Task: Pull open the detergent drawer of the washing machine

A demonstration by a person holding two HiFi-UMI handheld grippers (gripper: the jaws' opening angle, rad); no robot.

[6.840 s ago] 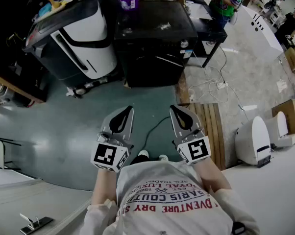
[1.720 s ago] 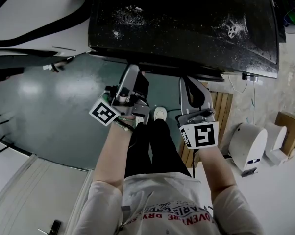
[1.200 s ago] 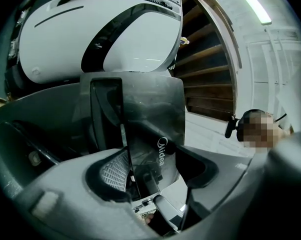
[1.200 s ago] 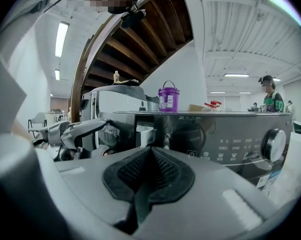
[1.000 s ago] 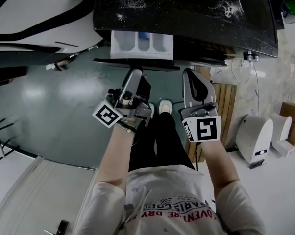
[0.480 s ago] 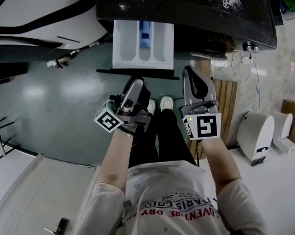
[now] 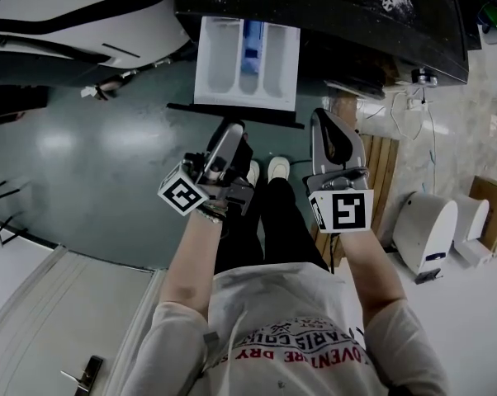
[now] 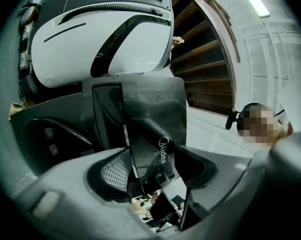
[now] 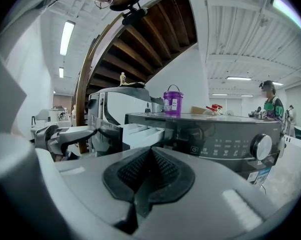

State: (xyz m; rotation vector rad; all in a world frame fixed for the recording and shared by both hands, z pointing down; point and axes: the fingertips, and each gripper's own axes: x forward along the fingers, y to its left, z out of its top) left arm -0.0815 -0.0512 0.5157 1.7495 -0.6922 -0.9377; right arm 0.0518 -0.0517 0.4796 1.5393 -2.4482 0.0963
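The black washing machine (image 7: 339,11) (image 9: 215,139) fills the top of the head view. Its white detergent drawer (image 7: 247,63) (image 9: 140,133) stands pulled far out, with blue liquid in one compartment. My left gripper (image 7: 232,130) (image 8: 158,169) is rolled on its side at the drawer's dark front panel (image 7: 236,115) (image 8: 150,119). The panel fills the gap between its widely spread jaws, which are closing on it. My right gripper (image 7: 329,120) (image 9: 149,156) hangs level just right of the drawer, shut with nothing in it, its pads meeting.
A white and black machine (image 7: 83,7) (image 8: 100,34) stands left of the washer. A purple bucket (image 9: 173,103) sits on the washer's top. Wooden boards (image 7: 379,163) and a white appliance (image 7: 426,233) lie at the right. The person's shoes (image 7: 269,170) are below the drawer.
The drawer has slid much farther out of the washer. My left gripper has drawn back toward the person with the front panel. The right gripper has barely shifted.
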